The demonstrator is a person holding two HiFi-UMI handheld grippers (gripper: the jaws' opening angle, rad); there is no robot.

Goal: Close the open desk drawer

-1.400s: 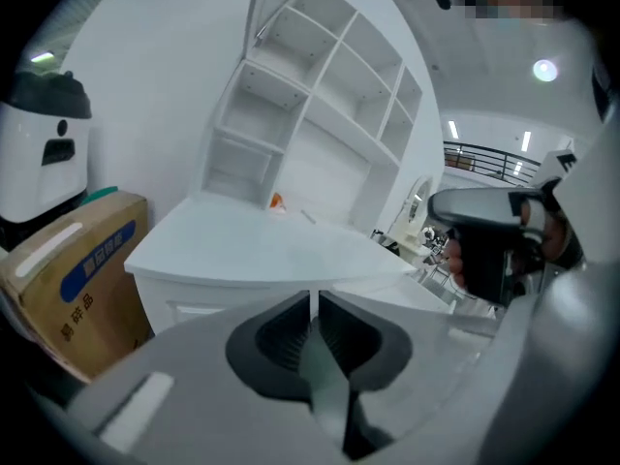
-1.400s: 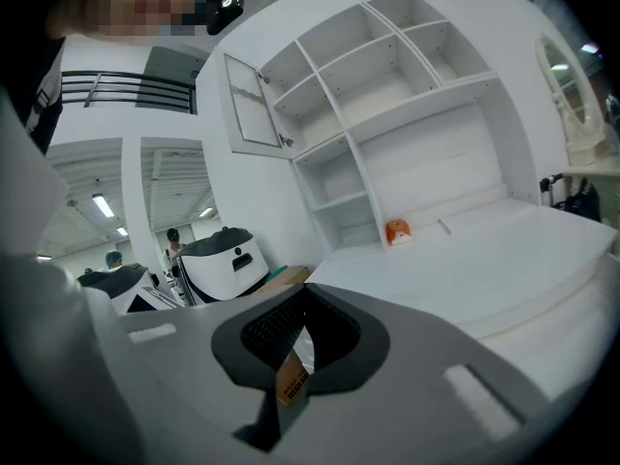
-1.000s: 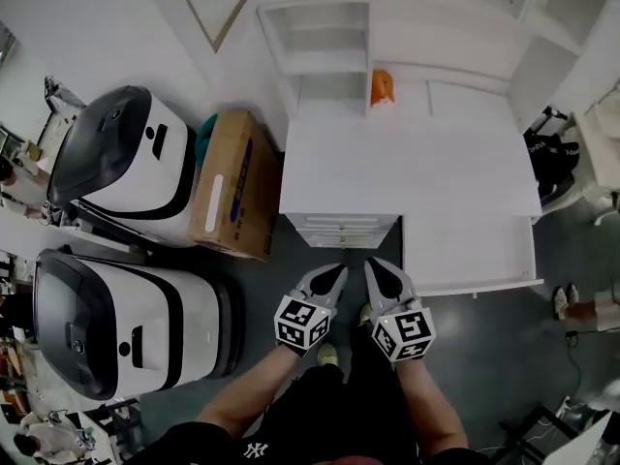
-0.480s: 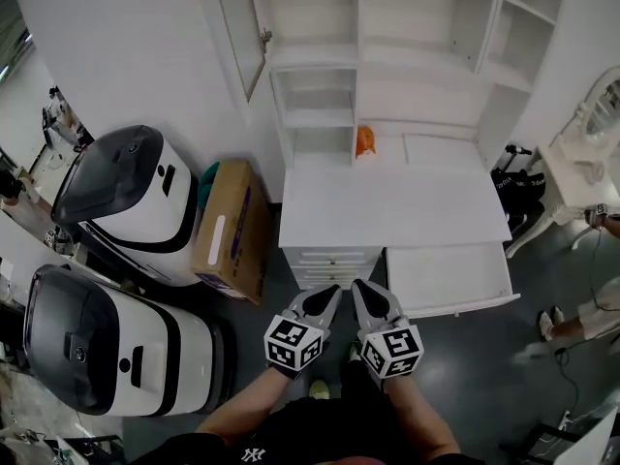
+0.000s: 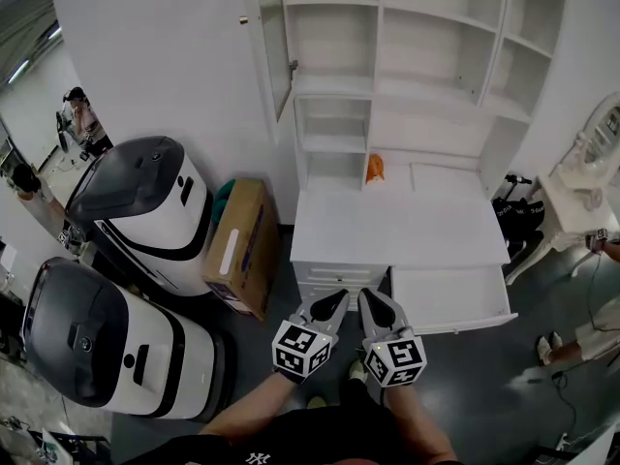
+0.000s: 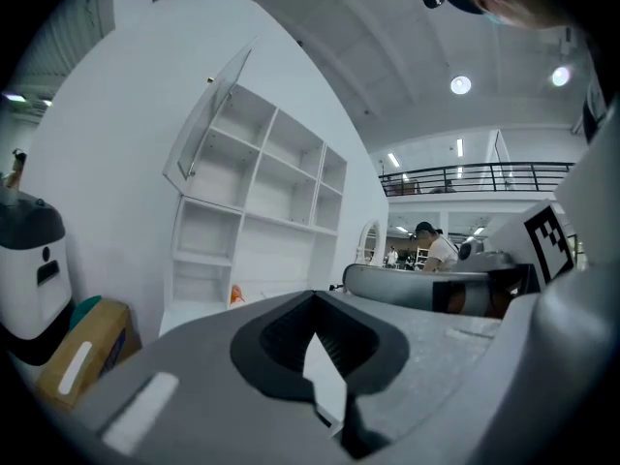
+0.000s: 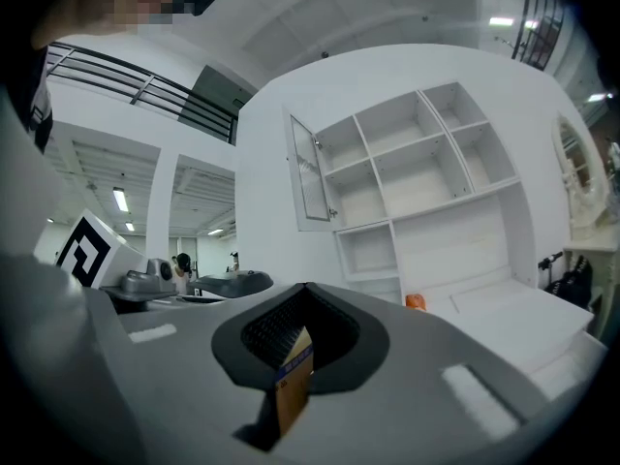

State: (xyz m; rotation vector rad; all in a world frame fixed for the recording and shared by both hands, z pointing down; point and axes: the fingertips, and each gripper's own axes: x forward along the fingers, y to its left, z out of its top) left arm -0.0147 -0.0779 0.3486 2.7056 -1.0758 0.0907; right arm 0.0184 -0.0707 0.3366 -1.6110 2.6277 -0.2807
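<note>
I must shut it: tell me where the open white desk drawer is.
In the head view, the open white drawer juts from the right half of the white desk, right of its closed drawers, just beyond the right gripper.

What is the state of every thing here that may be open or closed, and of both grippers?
Desk drawer: pulled out, open, looks empty.
Small drawers: closed.
Cabinet door: swung open.
Left gripper: shut, holds nothing, short of the desk.
Right gripper: shut, holds nothing, short of the desk.
</note>
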